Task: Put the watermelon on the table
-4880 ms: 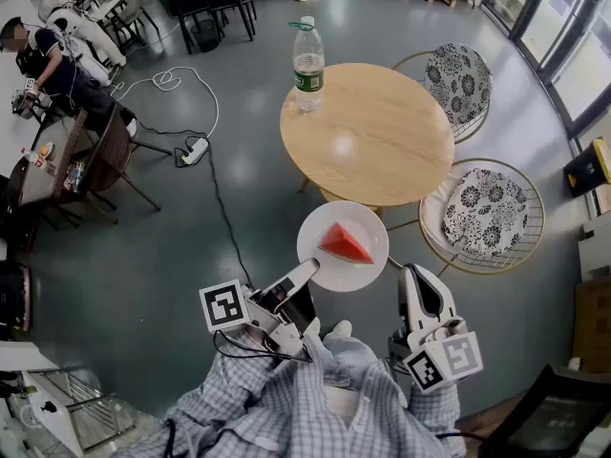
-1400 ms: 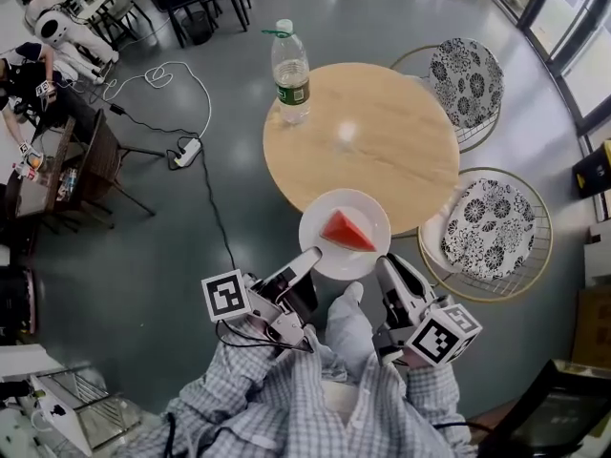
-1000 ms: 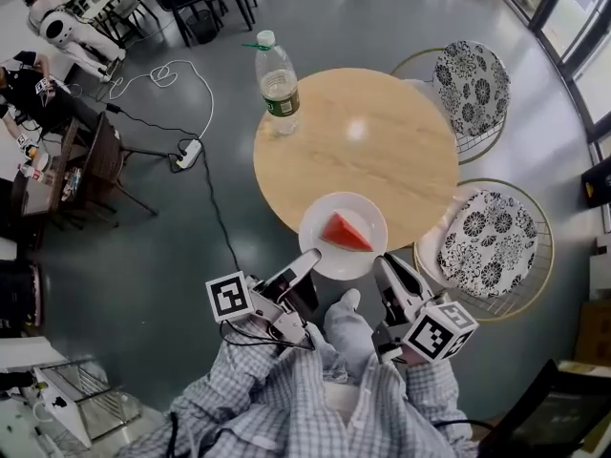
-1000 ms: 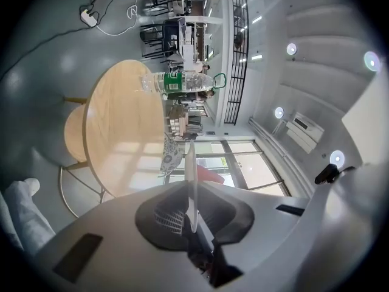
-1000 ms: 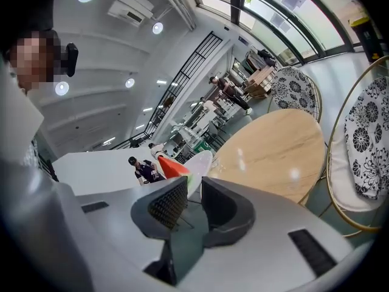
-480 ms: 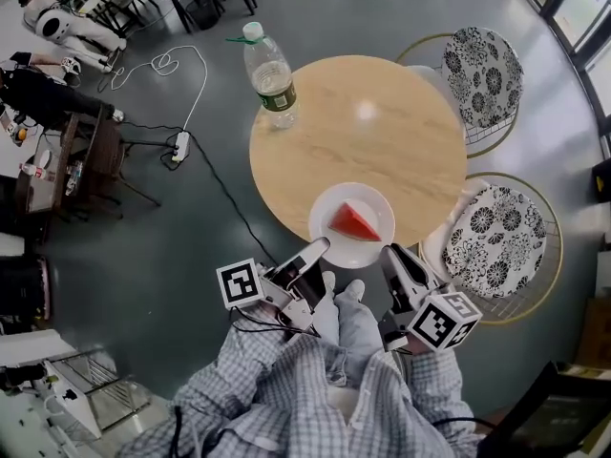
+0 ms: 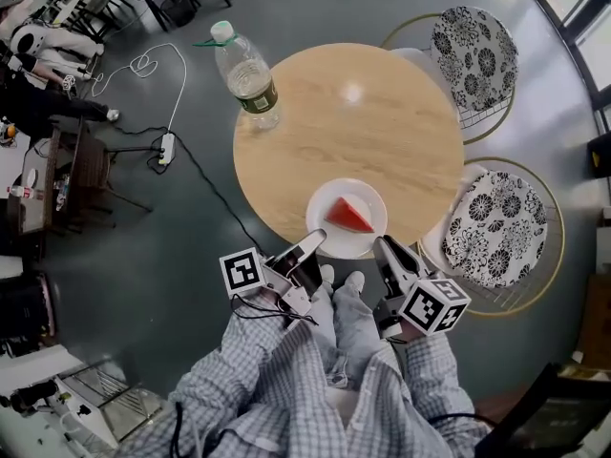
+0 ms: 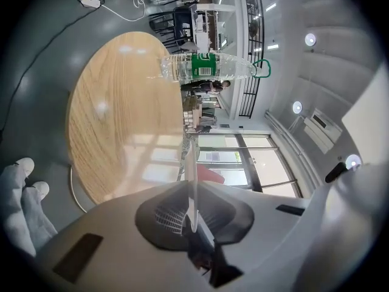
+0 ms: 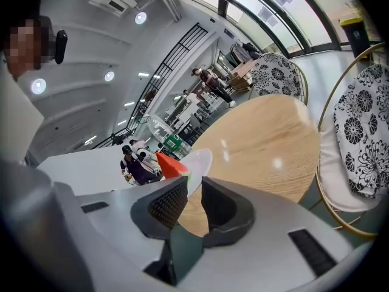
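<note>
**Plate at the table's near edge, left gripper on its rim**

On the grey floor at far left I see a power strip with its cable looped away. Next comes the clear bottle, upright on the far left part of the round wooden table.

Below the table's near edge is my left gripper; in the left gripper view its jaws are pinched onto the thin rim of the white plate, which runs edge-on between the pads. The plate sits over the near edge of the table, part of it past the wood; whether it rests on the top I cannot tell. The watermelon, a red wedge, lies on the middle of that plate.

Just right of the plate is my right gripper. In the right gripper view its jaws stand a little apart with nothing between them; only tabletop shows through the gap, and the plate's rim lies just beyond the left-hand pad.

Furthest right are two wire-framed chairs with black-and-white flowered cushions; one stands beside the table's near right, the other at its far right.
</note>
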`<act>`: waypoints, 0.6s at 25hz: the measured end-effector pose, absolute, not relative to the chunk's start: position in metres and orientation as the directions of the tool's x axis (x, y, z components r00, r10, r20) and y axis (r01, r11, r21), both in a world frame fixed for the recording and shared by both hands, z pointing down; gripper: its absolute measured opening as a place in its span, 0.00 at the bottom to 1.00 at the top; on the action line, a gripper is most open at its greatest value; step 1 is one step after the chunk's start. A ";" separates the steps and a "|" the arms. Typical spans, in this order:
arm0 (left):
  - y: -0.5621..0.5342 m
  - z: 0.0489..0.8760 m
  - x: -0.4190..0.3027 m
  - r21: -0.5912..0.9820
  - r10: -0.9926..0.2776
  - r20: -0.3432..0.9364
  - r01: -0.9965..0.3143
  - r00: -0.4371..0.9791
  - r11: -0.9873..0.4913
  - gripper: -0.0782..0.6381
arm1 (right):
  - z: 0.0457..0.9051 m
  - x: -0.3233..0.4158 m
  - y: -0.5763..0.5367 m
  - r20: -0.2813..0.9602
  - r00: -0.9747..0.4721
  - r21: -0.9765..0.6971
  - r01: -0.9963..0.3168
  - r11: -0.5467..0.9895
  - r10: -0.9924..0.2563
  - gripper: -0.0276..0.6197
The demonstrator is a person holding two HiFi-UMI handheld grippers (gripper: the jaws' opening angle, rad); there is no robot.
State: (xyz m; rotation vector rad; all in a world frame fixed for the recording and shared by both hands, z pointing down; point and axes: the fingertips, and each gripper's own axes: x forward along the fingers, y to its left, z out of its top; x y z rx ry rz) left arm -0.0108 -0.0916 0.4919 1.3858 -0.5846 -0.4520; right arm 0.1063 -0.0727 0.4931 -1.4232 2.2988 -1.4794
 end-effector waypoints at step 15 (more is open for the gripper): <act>-0.122 0.544 -0.006 0.972 -0.615 0.185 -0.051 0.767 0.229 0.16 | 0.544 0.111 -0.105 0.514 -0.536 -0.704 -0.709 0.027 -0.670 0.16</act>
